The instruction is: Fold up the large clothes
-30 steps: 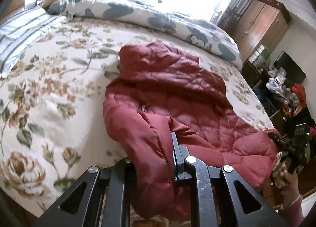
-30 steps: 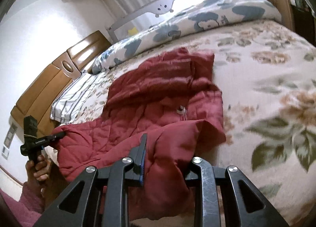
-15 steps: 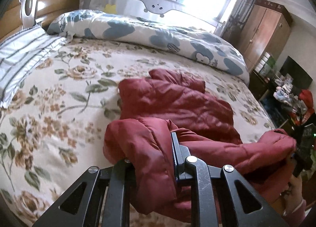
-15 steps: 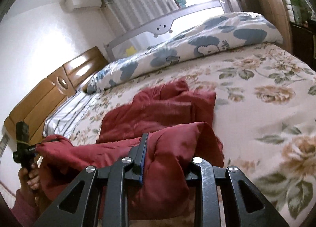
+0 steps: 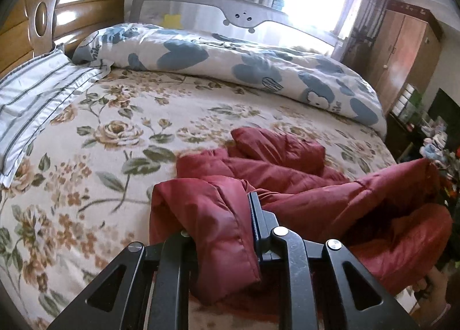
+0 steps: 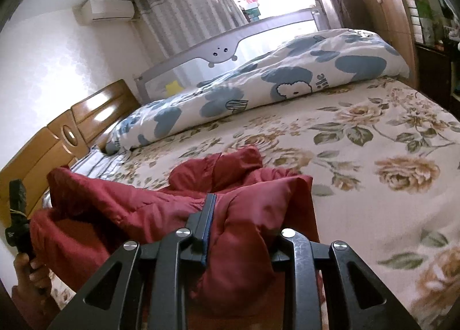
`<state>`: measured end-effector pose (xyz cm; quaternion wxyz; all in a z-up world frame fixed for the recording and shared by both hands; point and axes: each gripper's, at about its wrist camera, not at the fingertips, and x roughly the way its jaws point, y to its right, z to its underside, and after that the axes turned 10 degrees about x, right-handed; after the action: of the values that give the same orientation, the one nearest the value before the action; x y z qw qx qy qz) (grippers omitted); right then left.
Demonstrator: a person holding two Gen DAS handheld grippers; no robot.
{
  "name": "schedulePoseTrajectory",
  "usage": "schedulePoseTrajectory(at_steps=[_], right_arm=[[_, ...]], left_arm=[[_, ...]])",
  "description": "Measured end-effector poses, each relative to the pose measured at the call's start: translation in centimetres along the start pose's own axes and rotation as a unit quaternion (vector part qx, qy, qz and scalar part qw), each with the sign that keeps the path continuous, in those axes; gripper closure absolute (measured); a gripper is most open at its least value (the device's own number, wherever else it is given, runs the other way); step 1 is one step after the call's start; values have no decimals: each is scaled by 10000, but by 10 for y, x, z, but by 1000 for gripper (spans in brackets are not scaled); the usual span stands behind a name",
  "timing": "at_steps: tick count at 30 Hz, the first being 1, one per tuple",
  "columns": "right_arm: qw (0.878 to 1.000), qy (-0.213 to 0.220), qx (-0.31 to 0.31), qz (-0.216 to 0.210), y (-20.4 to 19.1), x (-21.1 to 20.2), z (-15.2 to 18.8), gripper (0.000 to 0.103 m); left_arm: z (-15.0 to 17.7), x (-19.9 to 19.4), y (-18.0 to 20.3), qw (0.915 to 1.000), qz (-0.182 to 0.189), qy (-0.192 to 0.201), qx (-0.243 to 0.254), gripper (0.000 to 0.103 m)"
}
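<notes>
Nearest the lenses, the left gripper point(image 5: 218, 229) and the right gripper point(image 6: 244, 232) each have their jaws clamped on a bunched corner of the red padded jacket point(image 5: 287, 174), which is lifted at that near edge while its far part lies crumpled on the floral bedspread point(image 5: 115, 134). Beyond it a blue-and-white duvet point(image 5: 230, 62) is rolled along the bed's far side, with a striped pillow point(image 5: 37, 88) beside the wooden headboard point(image 5: 74, 11). Behind stand a grey bed rail point(image 6: 218, 51), curtains point(image 6: 184, 8), a wall air conditioner point(image 6: 106, 11) and a wooden wardrobe point(image 5: 402, 51).
</notes>
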<state>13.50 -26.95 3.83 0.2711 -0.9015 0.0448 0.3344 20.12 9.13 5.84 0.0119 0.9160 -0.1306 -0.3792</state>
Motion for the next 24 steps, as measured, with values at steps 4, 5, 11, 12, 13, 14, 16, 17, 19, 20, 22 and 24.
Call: schedulePoseTrajectory(at_steps=[4, 5, 11, 12, 13, 14, 16, 17, 19, 20, 22, 24], right_arm=[[9996, 9, 126, 240, 7, 28, -13, 77], [9994, -10, 189, 300, 11, 38, -16, 77], [9978, -139, 272, 589, 24, 85, -26, 77], [9973, -169, 271, 655, 25, 93, -27, 77], [9970, -194, 278, 699, 27, 100, -28, 77], [9967, -209, 290, 728, 29, 106, -28, 77], [9960, -255, 327, 796, 34, 119, -29, 77], [9956, -284, 342, 823, 36, 126, -30, 77], [9948, -345, 348, 894, 40, 139, -29, 77], [9943, -386, 335, 940, 41, 146, -29, 77], [9929, -472, 334, 1043, 45, 160, -28, 76], [9916, -545, 361, 1114, 50, 172, -26, 76]], left_arm=[[-18, 38, -2, 9997, -244, -68, -40, 83], [-24, 51, -4, 9995, -296, -107, -84, 83], [-47, 115, -5, 9984, -462, -316, -92, 82], [-50, 124, -6, 9980, -510, -357, -71, 82], [-52, 134, -5, 9975, -574, -404, -43, 81], [-55, 145, -5, 9971, -621, -448, -25, 80], [-58, 163, -8, 9962, -673, -545, -43, 80], [-60, 173, -10, 9957, -703, -608, -64, 80], [-62, 190, -13, 9947, -735, -709, -120, 80], [-63, 199, -14, 9941, -756, -757, -149, 79], [-64, 216, -15, 9930, -814, -844, -151, 78], [-64, 231, -16, 9920, -845, -925, -175, 78]])
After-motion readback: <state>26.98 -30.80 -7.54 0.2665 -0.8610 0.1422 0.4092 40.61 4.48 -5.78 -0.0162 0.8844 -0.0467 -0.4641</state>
